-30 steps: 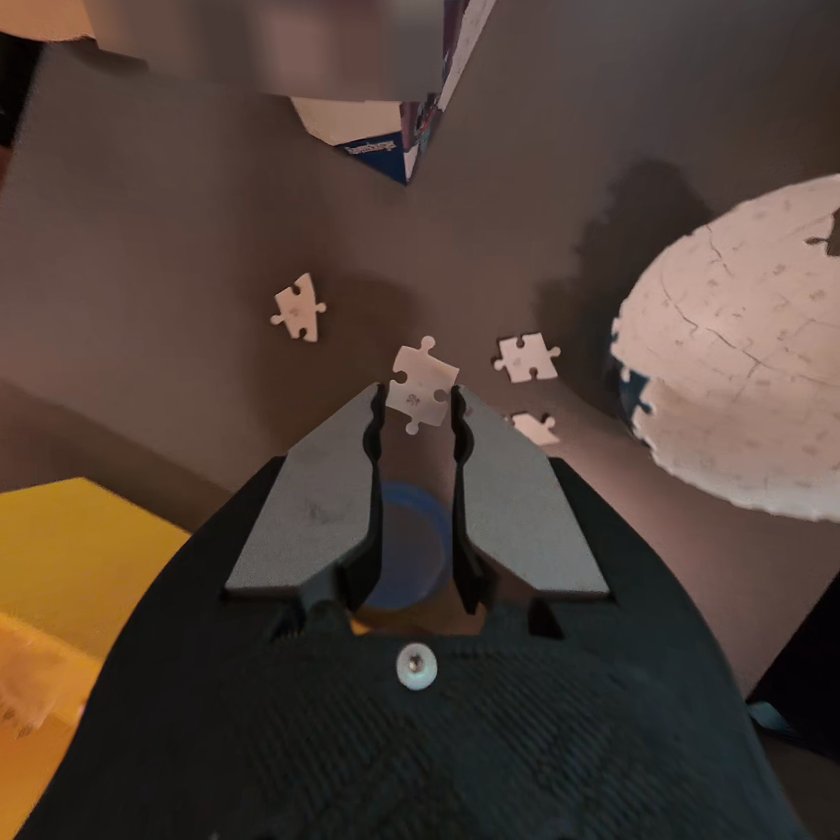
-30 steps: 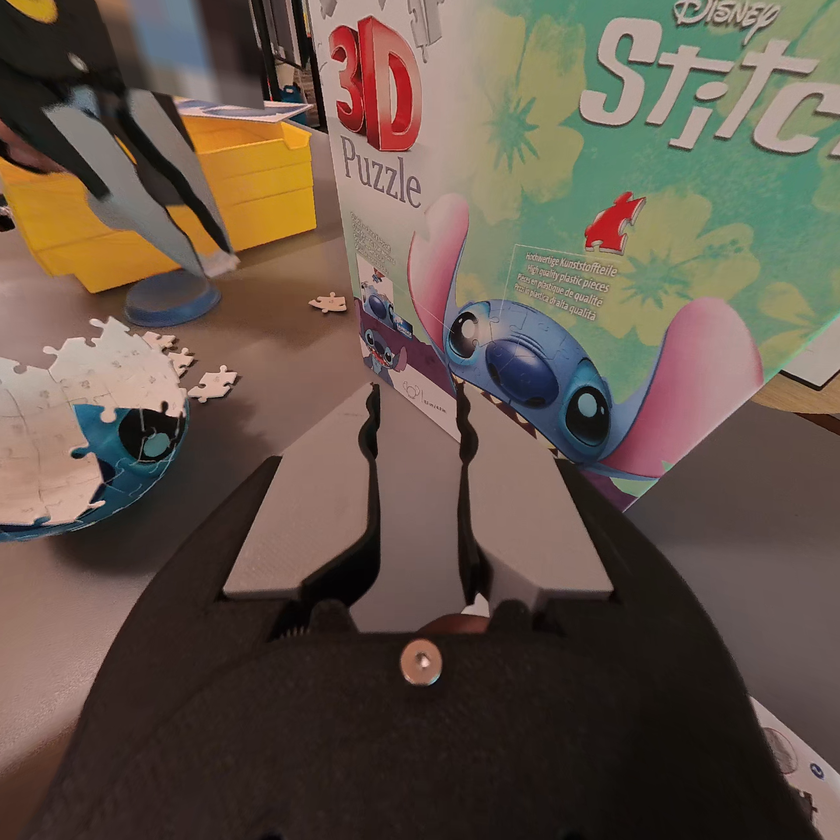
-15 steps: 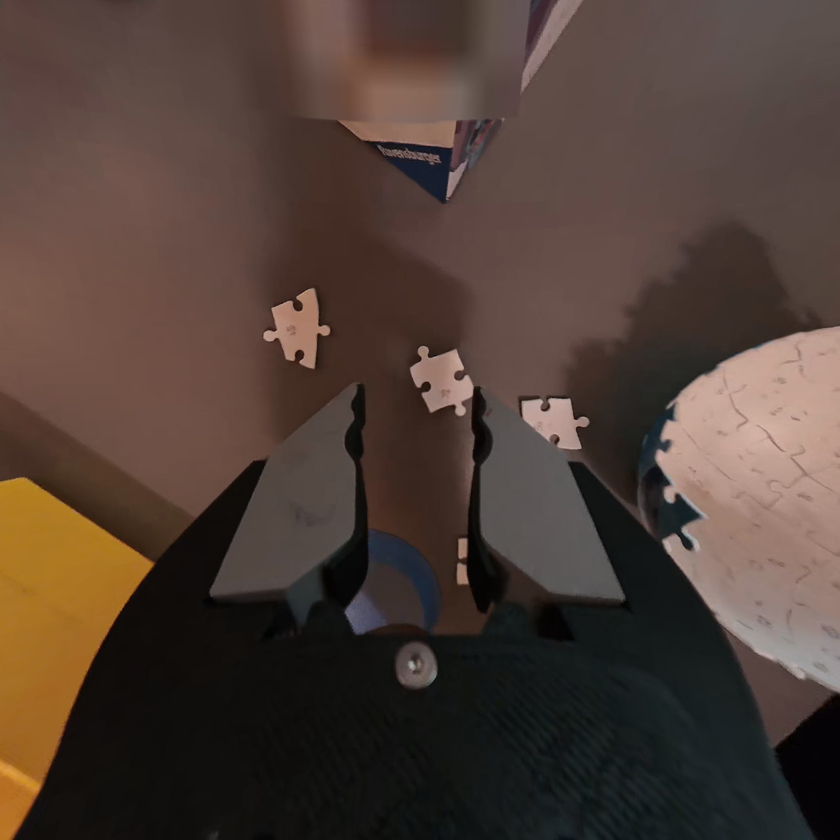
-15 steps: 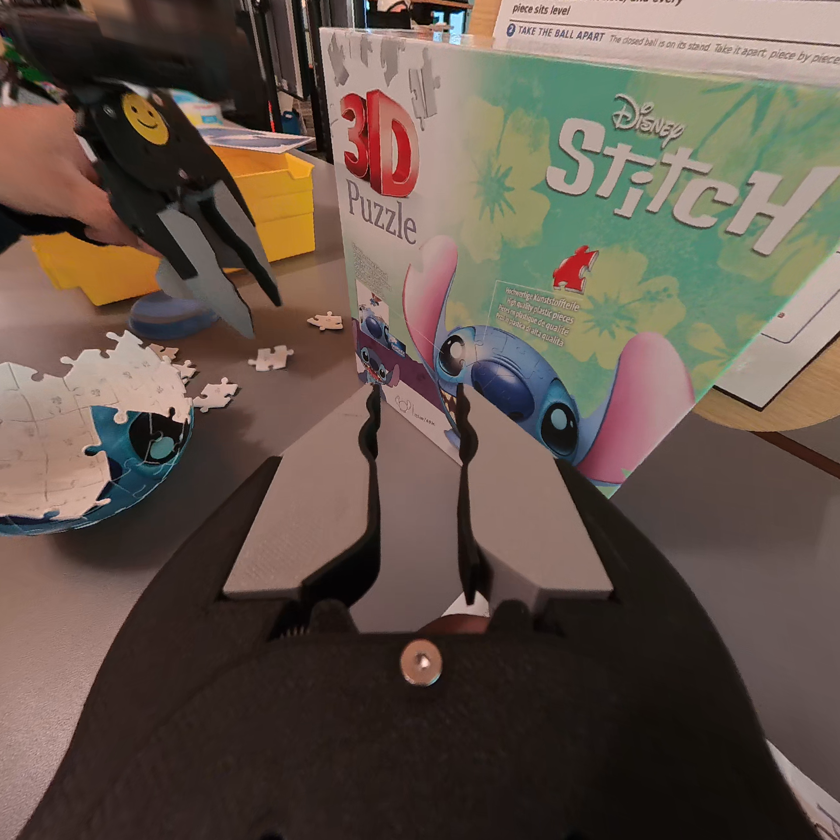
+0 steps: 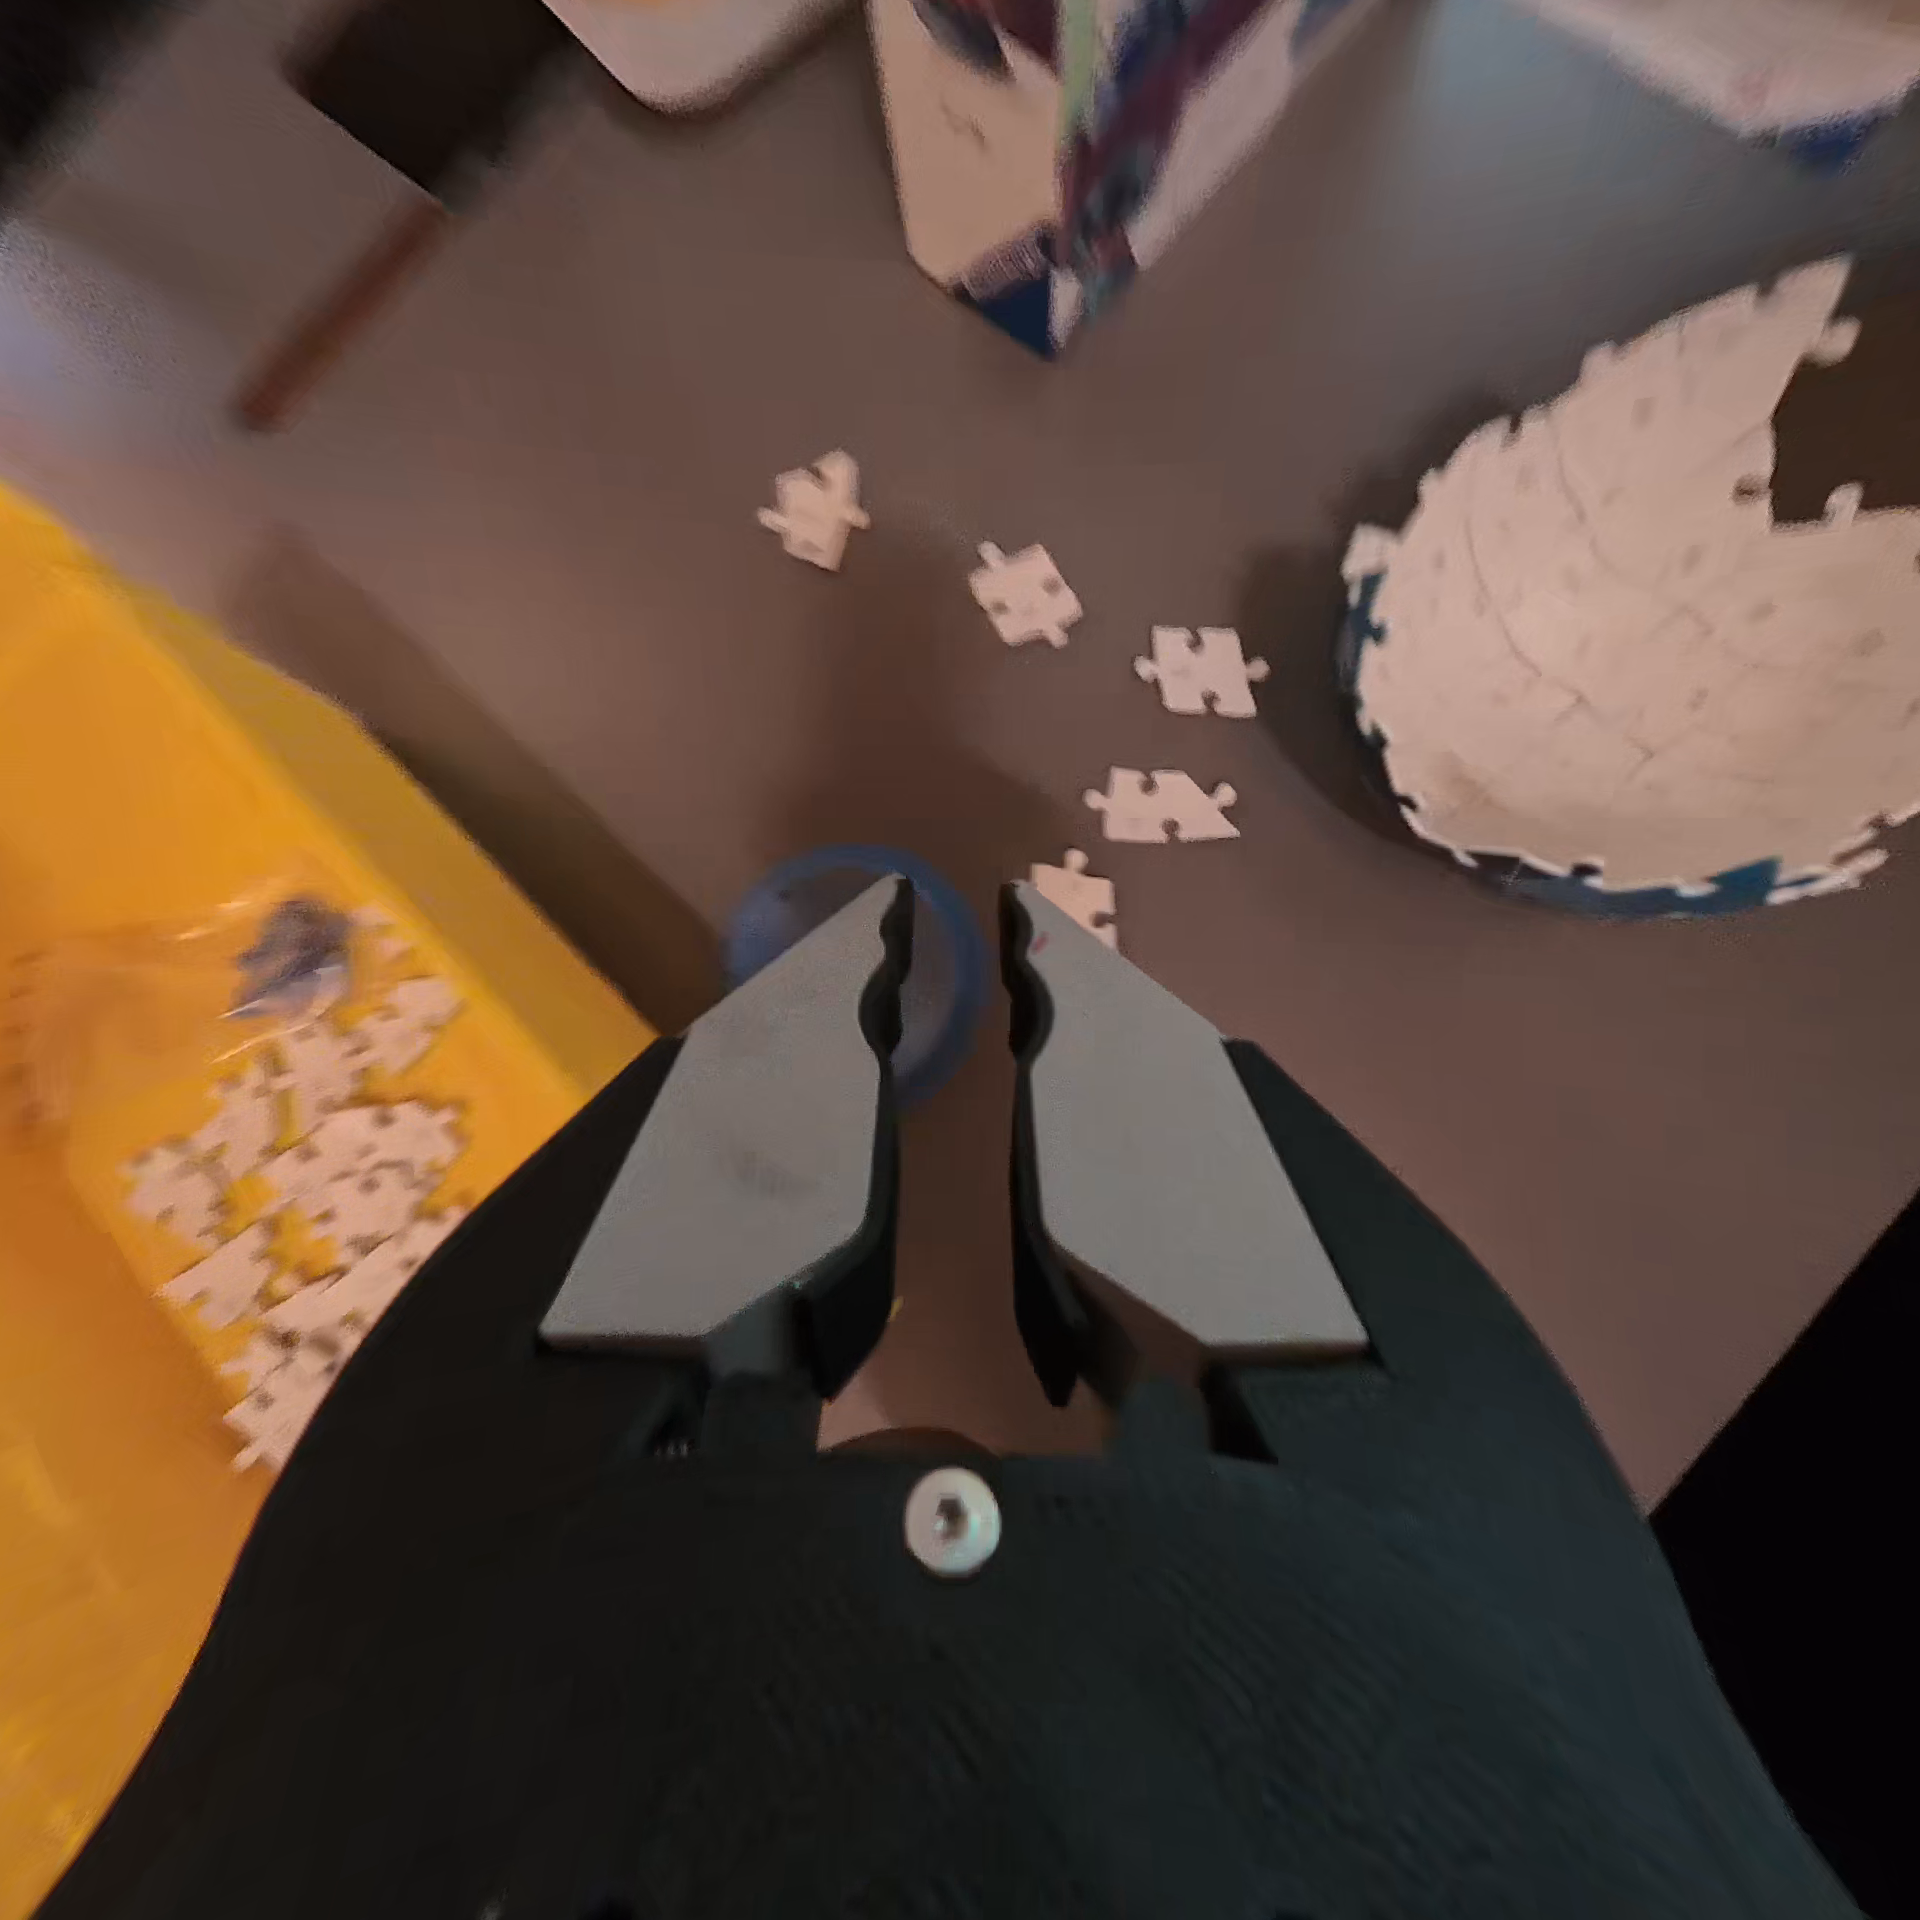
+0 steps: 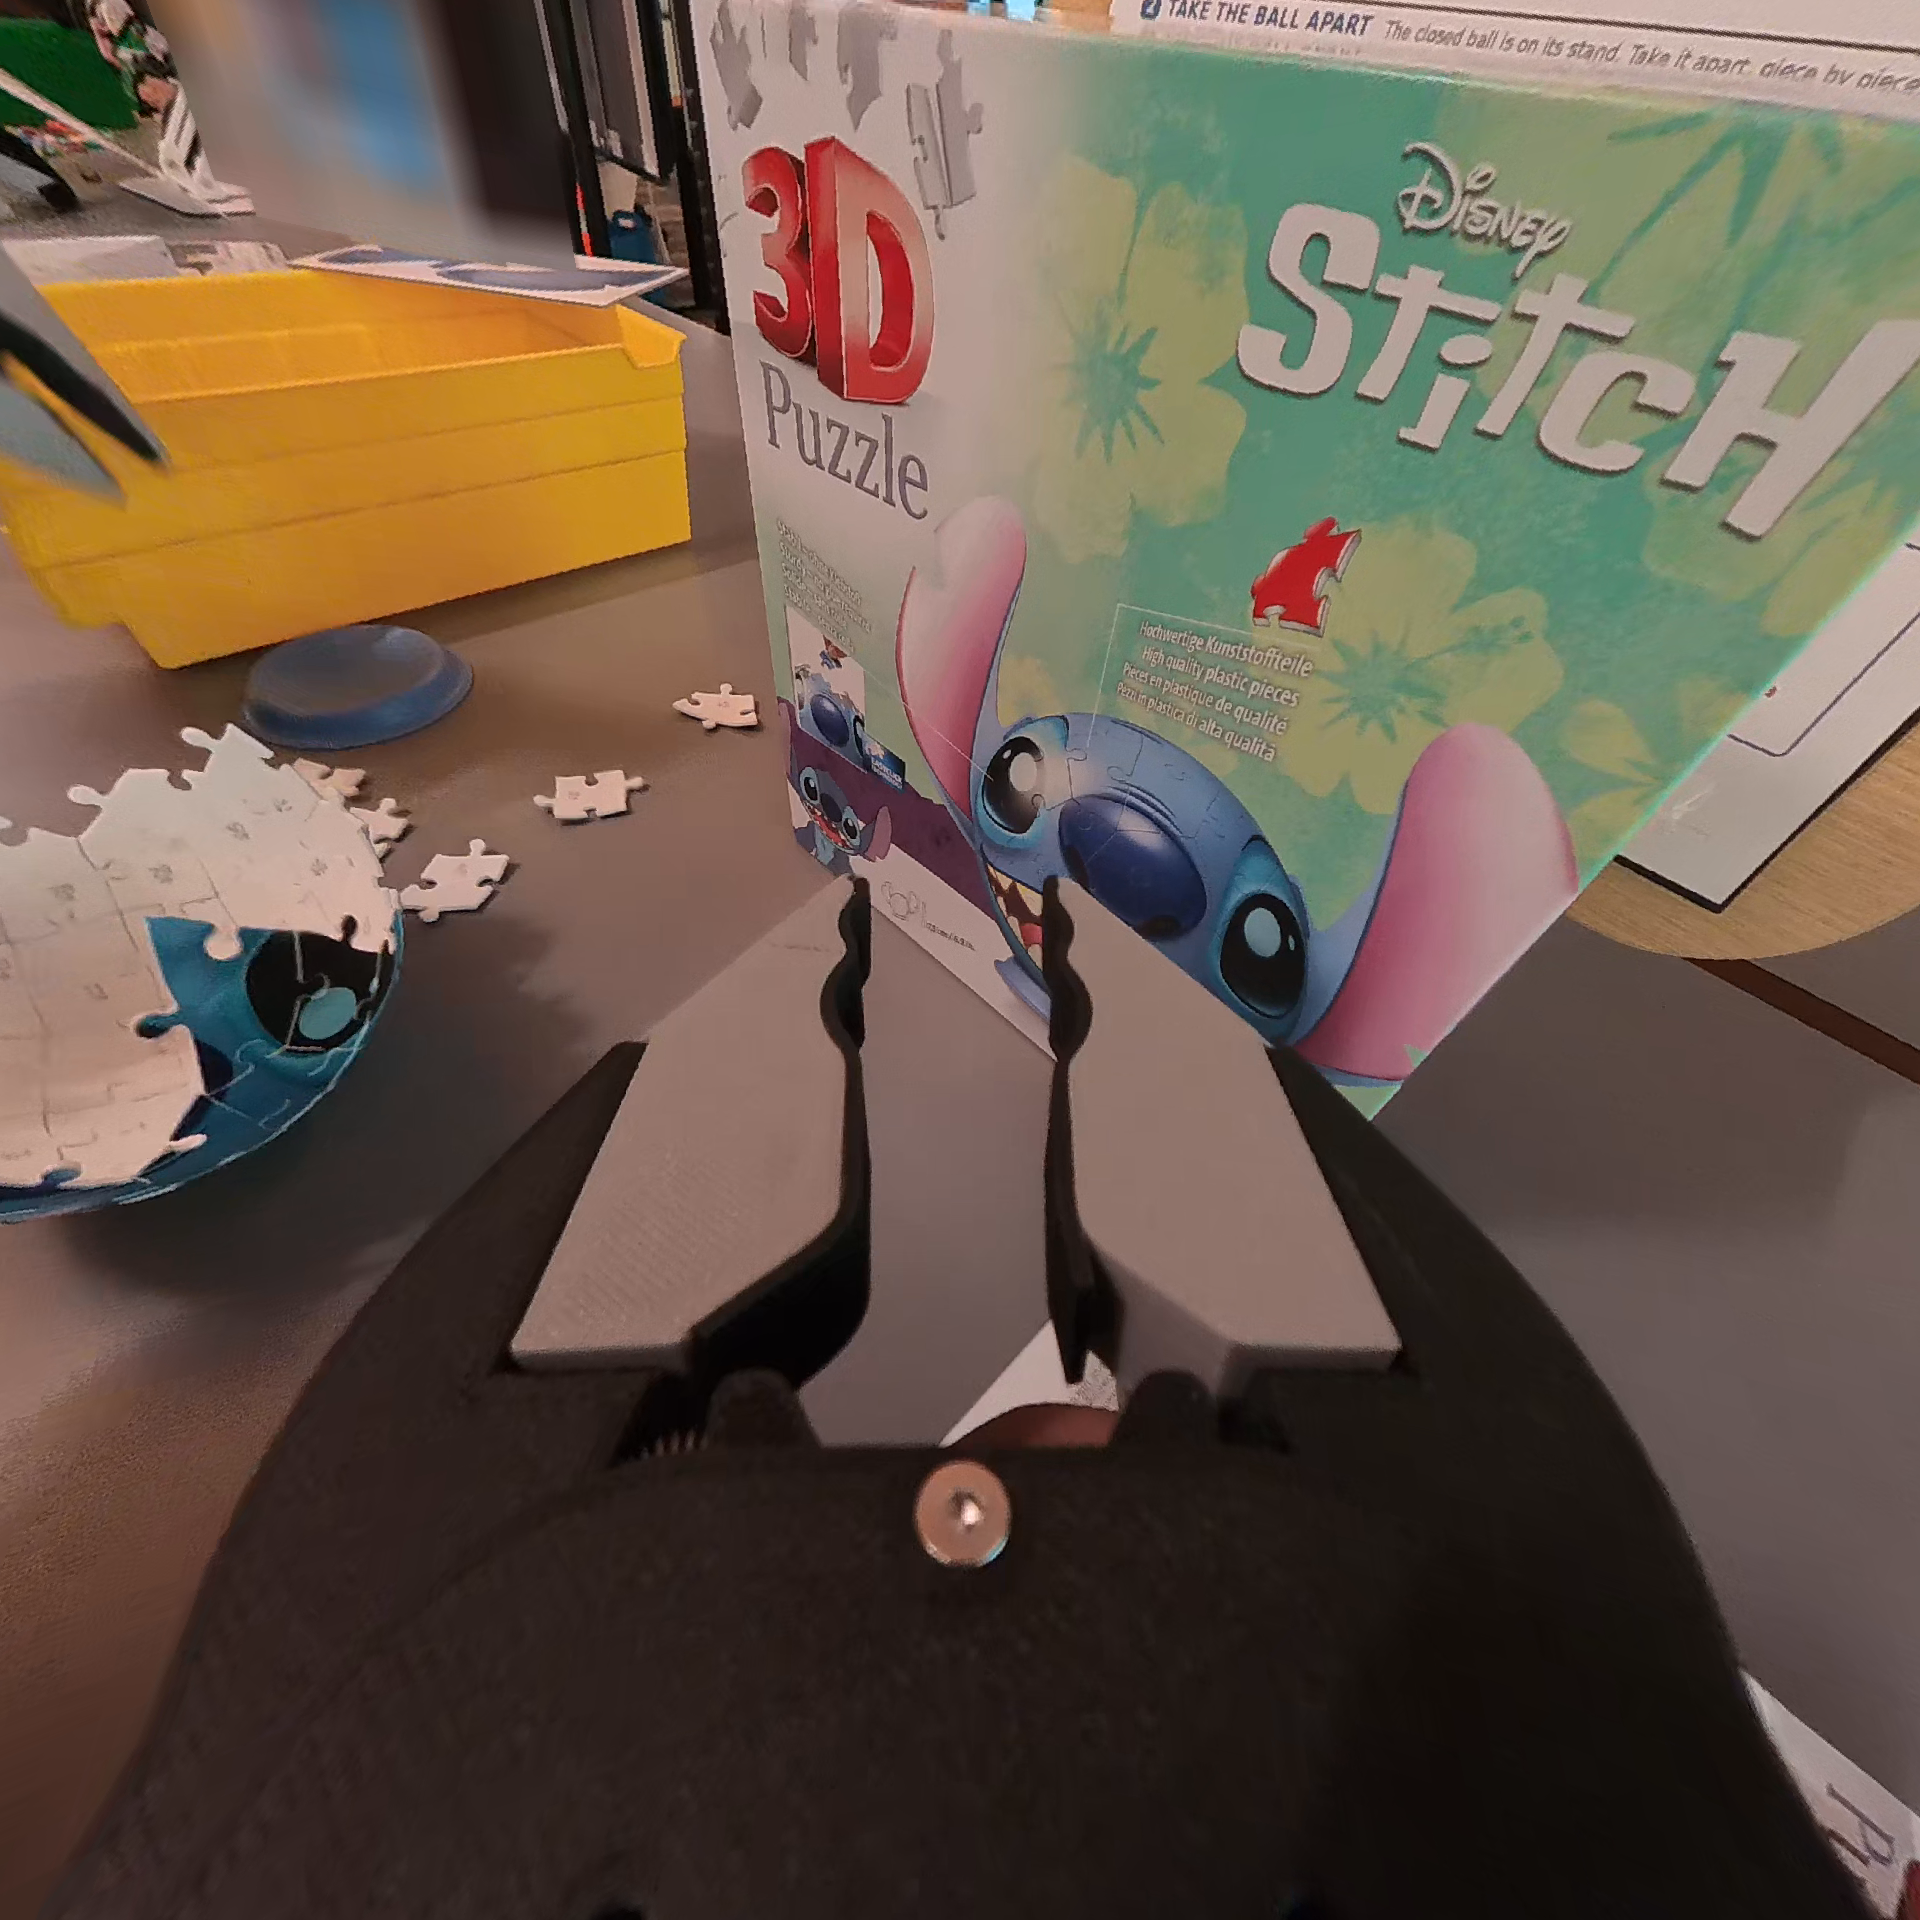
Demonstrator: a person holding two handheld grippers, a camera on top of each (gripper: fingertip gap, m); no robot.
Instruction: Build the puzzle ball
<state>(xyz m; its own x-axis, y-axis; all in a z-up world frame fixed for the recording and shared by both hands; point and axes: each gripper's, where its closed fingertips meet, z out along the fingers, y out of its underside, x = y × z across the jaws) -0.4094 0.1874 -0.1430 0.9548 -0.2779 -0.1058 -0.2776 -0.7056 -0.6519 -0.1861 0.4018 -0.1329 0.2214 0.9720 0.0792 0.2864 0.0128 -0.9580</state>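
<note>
The half-built puzzle ball point(image 5: 1621, 675) lies on the table as a white-lined bowl with a blue outside; it also shows in the right wrist view point(image 6: 156, 987). Several loose white pieces point(image 5: 1023, 592) lie in a row beside it point(image 6: 587, 795). The blue ring stand point(image 5: 935, 997) sits below my left gripper point(image 5: 953, 899), which is empty, with its jaws a narrow gap apart, high above the table. My right gripper point(image 6: 951, 894) is open and empty, low over the table in front of the puzzle box point(image 6: 1351, 520).
A yellow tray point(image 5: 208, 790) at the left holds a clear bag of pieces point(image 5: 301, 1122); it shows stacked in the right wrist view point(image 6: 364, 457). The blue stand point(image 6: 358, 686) lies in front of it. The box point(image 5: 1039, 156) stands at the far side. Across from one pair of fingers to the other is roughly 30 cm.
My left gripper let go of the white piece it held, which now lies on the table. It then pulled up and back toward the yellow tray, and its jaws narrowed. The right gripper barely moved.
</note>
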